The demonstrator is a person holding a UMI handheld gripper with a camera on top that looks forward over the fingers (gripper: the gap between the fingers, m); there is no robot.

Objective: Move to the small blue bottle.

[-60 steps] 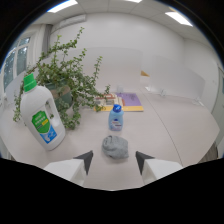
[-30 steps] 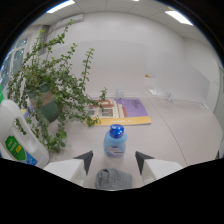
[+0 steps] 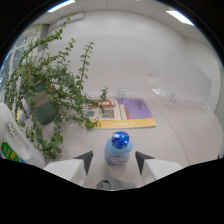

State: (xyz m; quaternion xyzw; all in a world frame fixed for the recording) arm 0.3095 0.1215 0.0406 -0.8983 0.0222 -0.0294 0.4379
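The small, translucent pale-blue plastic bottle (image 3: 119, 148) with a glossy round blue cap stands upright on the smooth white table (image 3: 175, 140) between the gripper's (image 3: 114, 161) spread, empty fingers, a gap either side.

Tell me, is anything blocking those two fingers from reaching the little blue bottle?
Nothing visible blocks it. The small blue bottle stands between the open fingers, with a gap on each side. A grey crumpled thing lies lower down, nearer than the bottle.
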